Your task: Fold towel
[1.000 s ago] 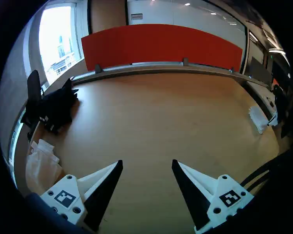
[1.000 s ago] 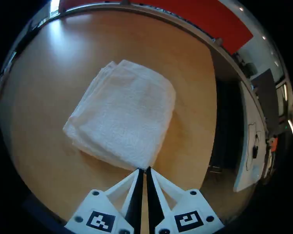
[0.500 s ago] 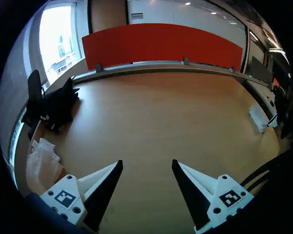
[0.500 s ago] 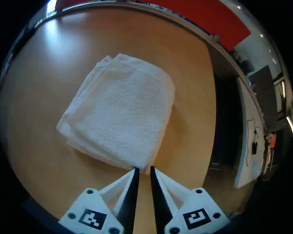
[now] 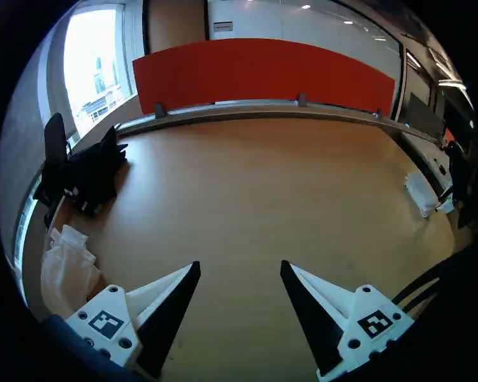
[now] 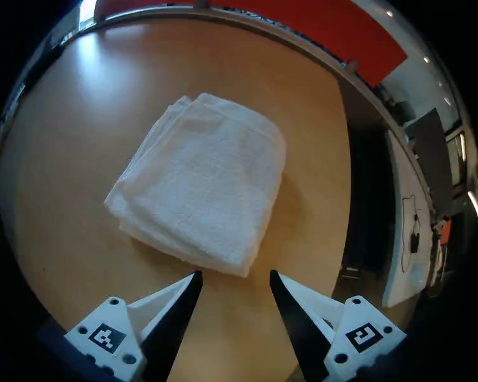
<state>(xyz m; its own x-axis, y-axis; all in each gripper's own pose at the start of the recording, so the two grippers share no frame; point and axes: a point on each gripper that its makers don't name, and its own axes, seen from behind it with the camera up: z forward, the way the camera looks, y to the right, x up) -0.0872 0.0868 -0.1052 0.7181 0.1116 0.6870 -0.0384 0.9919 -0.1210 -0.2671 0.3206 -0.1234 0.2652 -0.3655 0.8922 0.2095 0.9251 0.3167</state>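
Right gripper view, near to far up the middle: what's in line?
right gripper → folded towel → table's far rail → red partition

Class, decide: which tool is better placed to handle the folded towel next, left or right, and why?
Right. The right tool is open just short of the towel, at its near corner; the left tool, also open, faces bare table.

- Ahead of my left gripper (image 5: pixel 239 264) the light wooden table (image 5: pixel 258 184) lies bare to the red panel (image 5: pixel 264 73) along its far edge.
- A black bag (image 5: pixel 92 175) and a crumpled white bag (image 5: pixel 67 267) crowd its left edge.
- The folded white towel (image 6: pixel 201 184) lies just before my right gripper (image 6: pixel 234 274), with bare wood around it.
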